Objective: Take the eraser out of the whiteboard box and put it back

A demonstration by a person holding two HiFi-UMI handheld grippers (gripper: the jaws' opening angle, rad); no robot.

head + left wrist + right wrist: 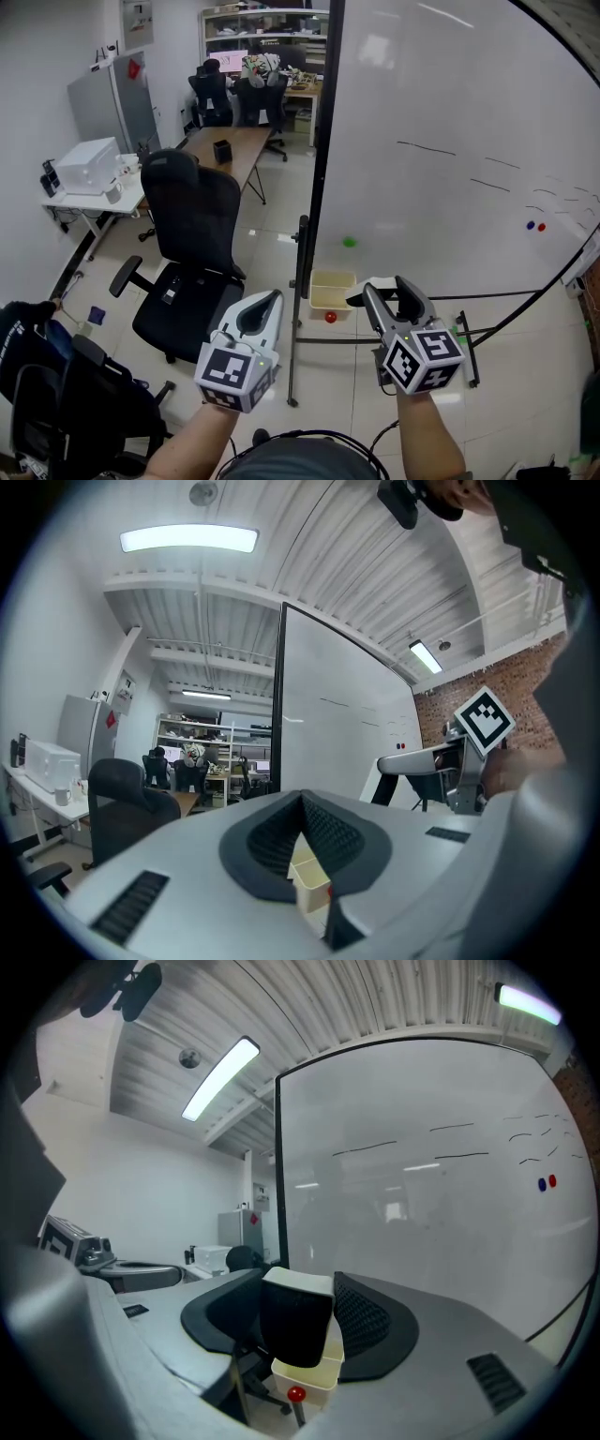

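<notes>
Right gripper clamped on eraser, out of the box and near it. Left gripper closed, empty. Eraser probably light, with a soft, squashy felt face. Best pinched across its stiffer sides, mid-length.

Whiteboard: glossy, smooth, mirrors ceiling lights. Eraser: matt black body, smooth white back (felt or foam, cannot tell). Box: cream plastic, smooth. Left gripper and right gripper: matt grey plastic shells, ribbed black pads. Floor: shiny tiles. Office chair: black cloth, matt.
</notes>
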